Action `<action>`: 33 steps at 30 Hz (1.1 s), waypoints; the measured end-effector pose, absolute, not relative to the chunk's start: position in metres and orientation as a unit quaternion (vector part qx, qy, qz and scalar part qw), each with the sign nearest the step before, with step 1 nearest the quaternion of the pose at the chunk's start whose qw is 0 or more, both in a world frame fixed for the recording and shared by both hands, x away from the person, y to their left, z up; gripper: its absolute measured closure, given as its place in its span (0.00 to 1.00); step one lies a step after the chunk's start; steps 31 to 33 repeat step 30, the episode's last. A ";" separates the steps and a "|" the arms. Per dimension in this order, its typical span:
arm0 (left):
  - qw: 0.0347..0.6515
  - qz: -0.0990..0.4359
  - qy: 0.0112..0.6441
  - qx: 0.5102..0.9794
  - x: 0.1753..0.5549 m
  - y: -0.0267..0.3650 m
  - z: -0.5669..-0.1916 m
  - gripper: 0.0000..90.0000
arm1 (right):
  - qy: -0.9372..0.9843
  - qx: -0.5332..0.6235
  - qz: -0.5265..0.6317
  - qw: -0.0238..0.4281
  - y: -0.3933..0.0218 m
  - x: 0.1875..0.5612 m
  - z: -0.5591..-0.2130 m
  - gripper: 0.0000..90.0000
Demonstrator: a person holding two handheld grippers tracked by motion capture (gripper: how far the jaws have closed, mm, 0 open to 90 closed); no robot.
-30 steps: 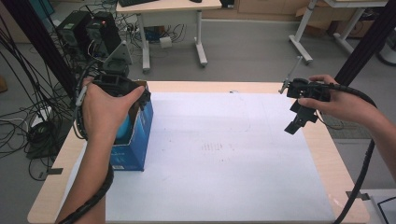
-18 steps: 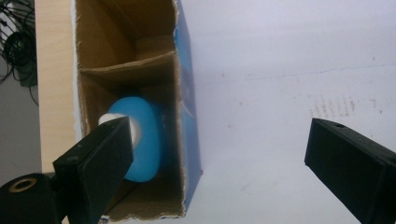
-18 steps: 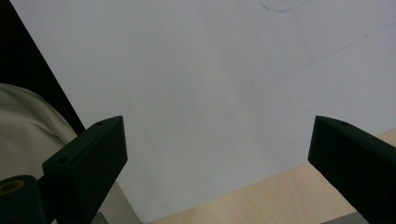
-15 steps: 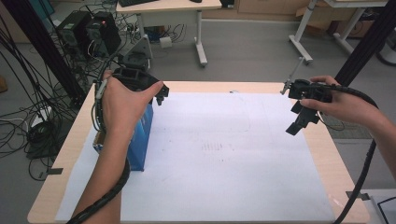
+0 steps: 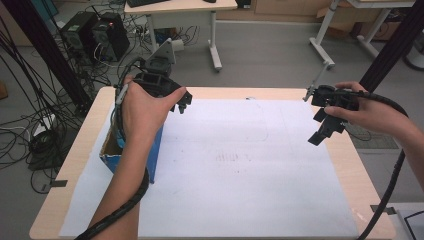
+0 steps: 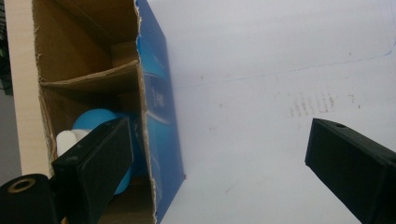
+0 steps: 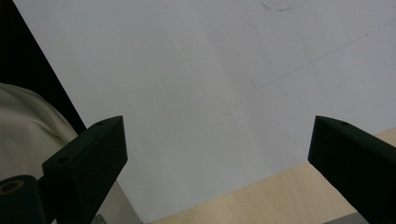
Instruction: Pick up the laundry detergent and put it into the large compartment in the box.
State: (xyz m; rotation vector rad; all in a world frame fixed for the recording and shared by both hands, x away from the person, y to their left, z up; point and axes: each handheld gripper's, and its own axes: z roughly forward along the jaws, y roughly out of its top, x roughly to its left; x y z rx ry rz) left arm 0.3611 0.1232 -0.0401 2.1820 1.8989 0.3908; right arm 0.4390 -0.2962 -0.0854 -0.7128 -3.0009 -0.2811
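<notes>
A blue cardboard box (image 5: pixel 155 150) stands open-topped on the left of the white sheet (image 5: pixel 240 185). In the left gripper view the box (image 6: pixel 159 107) has a cardboard divider inside, with a round blue object (image 6: pixel 92 121) and a small white piece (image 6: pixel 65 140) in the near compartment. My left gripper (image 5: pixel 182 104) hangs above the box's far right corner, open and holding nothing; its jaws (image 6: pixel 219 140) straddle the box's blue wall. My right gripper (image 5: pixel 322 127) is raised over the sheet's right edge, open with nothing between its fingers (image 7: pixel 215 135).
The wooden table (image 5: pixel 90 131) shows as a bare strip around the sheet. Beyond its far edge are desk legs (image 5: pixel 215 40), computer towers (image 5: pixel 100 35) and tangled cables on the floor. A black pole (image 5: pixel 390 45) rises at the right.
My left gripper has risen from over the box and moved right and farther away. The right gripper has hardly moved.
</notes>
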 end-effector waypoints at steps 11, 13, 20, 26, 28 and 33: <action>0.114 0.131 0.650 0.740 0.362 0.127 -0.041 0.09 | -0.969 -0.228 -0.091 0.019 -0.296 0.439 -0.085 0.05; 0.113 0.131 0.650 0.740 0.363 0.127 -0.041 0.09 | -0.969 -0.230 -0.092 0.019 -0.297 0.439 -0.084 0.05; 0.115 0.131 0.648 0.742 0.364 0.126 -0.040 0.09 | -0.970 -0.225 -0.090 0.018 -0.296 0.439 -0.086 0.05; 0.118 0.130 0.649 0.741 0.362 0.126 -0.039 0.09 | -0.969 -0.227 -0.091 0.018 -0.297 0.439 -0.086 0.05; 0.119 0.129 0.648 0.741 0.362 0.126 -0.040 0.09 | -0.969 -0.227 -0.091 0.019 -0.297 0.439 -0.087 0.05; 0.119 0.129 0.649 0.740 0.361 0.127 -0.040 0.09 | -0.969 -0.229 -0.092 0.021 -0.298 0.439 -0.087 0.05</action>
